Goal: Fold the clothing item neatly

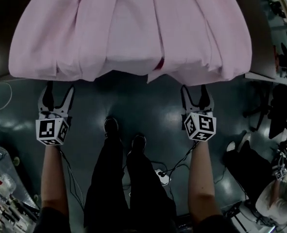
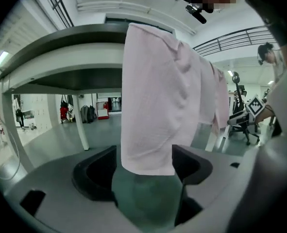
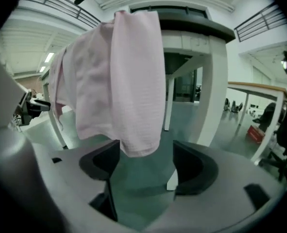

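A pale pink garment lies over the near edge of a dark table, and its hem hangs down toward the floor. Both grippers are just under that hem. My left gripper is open below the hem's left part. In the left gripper view a hanging corner of the garment dips between the spread jaws of the left gripper, and the pads do not press on it. My right gripper is open below the right part. There too a garment corner hangs between the wide jaws of the right gripper, ungripped.
The person's legs and shoes stand on the grey floor between the grippers, with cables and a power strip behind. Office chairs and a seated person are at right, clutter at lower left. White table legs stand beyond the cloth.
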`<action>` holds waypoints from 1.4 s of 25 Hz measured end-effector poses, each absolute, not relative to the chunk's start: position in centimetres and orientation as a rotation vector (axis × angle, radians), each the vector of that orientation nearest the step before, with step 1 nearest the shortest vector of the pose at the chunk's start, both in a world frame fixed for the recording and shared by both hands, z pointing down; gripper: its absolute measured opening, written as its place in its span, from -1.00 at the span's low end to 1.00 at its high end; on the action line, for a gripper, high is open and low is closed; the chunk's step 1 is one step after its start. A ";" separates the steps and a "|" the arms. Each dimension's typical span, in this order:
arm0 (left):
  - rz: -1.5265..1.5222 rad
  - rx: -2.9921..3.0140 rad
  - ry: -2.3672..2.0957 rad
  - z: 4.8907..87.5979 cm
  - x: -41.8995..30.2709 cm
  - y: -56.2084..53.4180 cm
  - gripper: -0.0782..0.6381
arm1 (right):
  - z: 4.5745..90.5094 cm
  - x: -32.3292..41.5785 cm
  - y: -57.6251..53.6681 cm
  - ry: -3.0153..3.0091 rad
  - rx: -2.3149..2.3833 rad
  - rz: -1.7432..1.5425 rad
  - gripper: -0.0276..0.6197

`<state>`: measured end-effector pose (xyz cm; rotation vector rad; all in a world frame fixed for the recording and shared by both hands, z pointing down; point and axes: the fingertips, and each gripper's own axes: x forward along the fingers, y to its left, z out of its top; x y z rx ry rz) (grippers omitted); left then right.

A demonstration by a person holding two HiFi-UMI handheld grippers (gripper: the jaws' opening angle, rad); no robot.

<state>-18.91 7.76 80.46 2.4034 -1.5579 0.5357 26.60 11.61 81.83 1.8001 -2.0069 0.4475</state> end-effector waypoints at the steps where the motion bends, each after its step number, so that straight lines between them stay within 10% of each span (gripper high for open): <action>1: 0.528 2.426 -1.564 81.0 -18.6 7.1 0.18 | 82.5 26.7 11.0 -2.031 1.772 0.427 0.05; 8: 0.467 2.593 -1.493 80.2 -14.2 3.0 0.18 | 82.4 25.0 6.7 -2.202 1.718 0.322 0.07; 11: 0.483 2.566 -1.508 80.0 -13.3 3.8 -0.69 | 81.6 24.3 7.2 -2.161 1.730 0.251 -0.71; 12: 0.482 2.552 -1.501 80.0 -13.1 4.4 -0.72 | 81.4 23.9 7.7 -2.149 1.727 0.237 -0.90; 35: 0.228 2.561 -1.367 54.1 -11.1 20.6 -0.72 | 56.4 14.4 21.7 -2.299 1.630 0.271 -0.90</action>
